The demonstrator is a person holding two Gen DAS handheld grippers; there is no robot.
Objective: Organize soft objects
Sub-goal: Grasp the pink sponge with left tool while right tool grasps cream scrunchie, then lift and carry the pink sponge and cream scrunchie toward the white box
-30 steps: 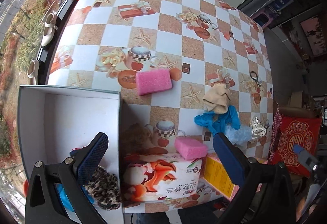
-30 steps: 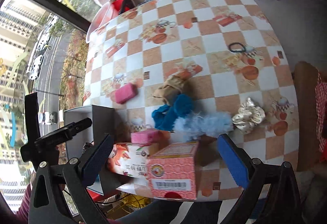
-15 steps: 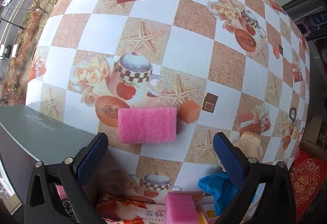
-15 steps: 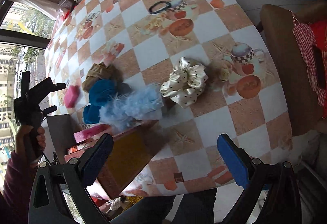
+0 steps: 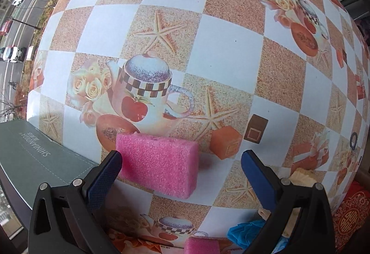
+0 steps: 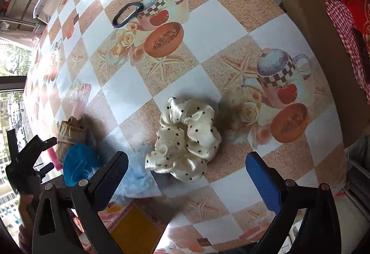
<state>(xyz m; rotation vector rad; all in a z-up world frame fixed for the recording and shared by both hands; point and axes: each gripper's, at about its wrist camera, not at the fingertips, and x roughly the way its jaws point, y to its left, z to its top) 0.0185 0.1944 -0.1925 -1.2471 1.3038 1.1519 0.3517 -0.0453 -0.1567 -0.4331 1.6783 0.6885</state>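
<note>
Desk [image 5: 231, 50] with a checkered oilcloth, starfish and teapot prints; street and parked cars visible through the window beyond its far edge.

Left gripper [image 5: 180, 167]: jaws wide, nothing held. Pink foam sponge [image 5: 159, 164] lies flat on the desk between them, its left end right at the left pad, clear gap to the right pad. Grey-green box [image 5: 39, 156] just left of the left jaw. Second pink sponge [image 5: 202, 245] below the jaws at the frame bottom, blue fluffy scrunchie [image 5: 245, 232] by the right jaw's base.

Right gripper [image 6: 187, 167]: jaws wide, nothing held. Cream polka-dot satin scrunchie [image 6: 187, 138] sits on the desk between the jaws, slightly ahead of the tips, touching neither. Pale blue fluffy piece [image 6: 138, 181] beside the left jaw; further left the blue scrunchie and a beige scrunchie [image 6: 71, 132]. Black hair tie [image 6: 127, 14] well ahead. Orange-yellow carton [image 6: 134, 228] below the left jaw. Brown chair [image 6: 319, 50] off the desk's right edge.
</note>
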